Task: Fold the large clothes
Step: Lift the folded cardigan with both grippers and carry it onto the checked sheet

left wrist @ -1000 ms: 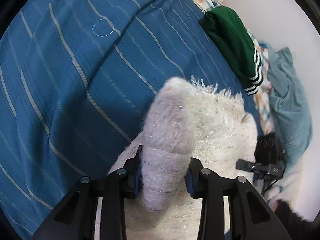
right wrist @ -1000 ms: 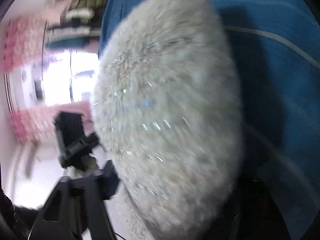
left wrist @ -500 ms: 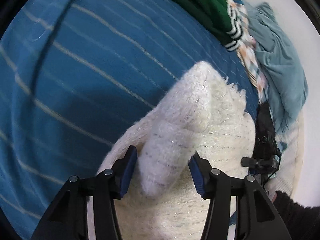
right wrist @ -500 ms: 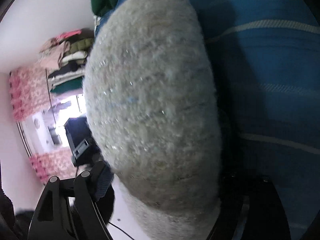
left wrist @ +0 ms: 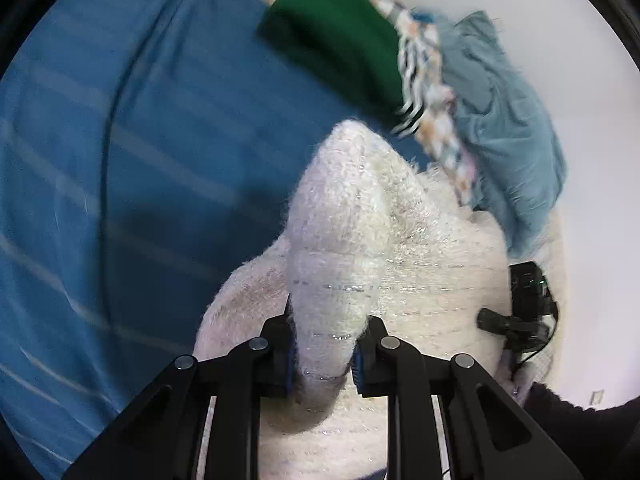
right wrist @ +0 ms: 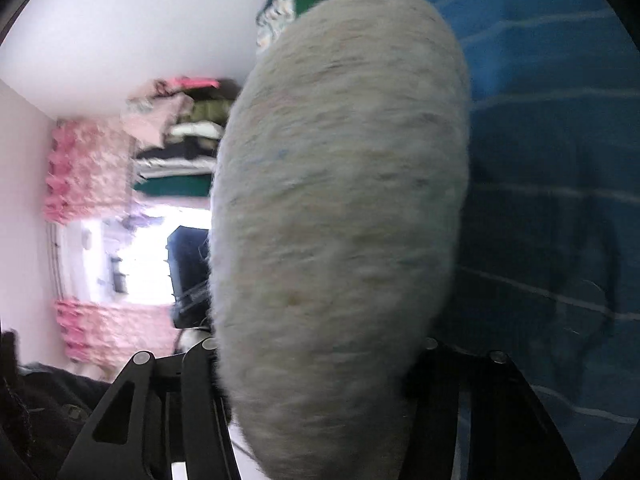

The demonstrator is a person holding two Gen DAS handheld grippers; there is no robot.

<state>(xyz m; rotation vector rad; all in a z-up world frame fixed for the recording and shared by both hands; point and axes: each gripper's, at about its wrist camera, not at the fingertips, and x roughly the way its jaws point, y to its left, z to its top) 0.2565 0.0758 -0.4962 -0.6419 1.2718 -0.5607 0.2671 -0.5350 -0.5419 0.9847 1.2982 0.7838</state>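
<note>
A white fluffy sweater (left wrist: 400, 248) with silvery threads lies bunched on a blue striped bedspread (left wrist: 140, 160). My left gripper (left wrist: 325, 354) is closing on a raised fold of it, and the blue pads press the knit from both sides. In the right wrist view the same sweater (right wrist: 340, 200) fills the middle as a thick blurred roll. My right gripper (right wrist: 320, 360) is closing around that roll, which packs the whole gap between the two black fingers; the fingertips are hidden by the wool.
A green garment (left wrist: 340, 40), a checked cloth (left wrist: 436, 112) and a teal garment (left wrist: 504, 120) are piled at the bed's far edge by the white wall. A black device (left wrist: 524, 304) sits at the sweater's right. Stacked clothes (right wrist: 180, 140), pink curtains (right wrist: 88, 168) and a bright window (right wrist: 132, 256) lie beyond.
The left jaws opened wide around the fold, then closed on it again. The right fingers drew in against the roll. Both views swung and the sweater rose off the bedspread.
</note>
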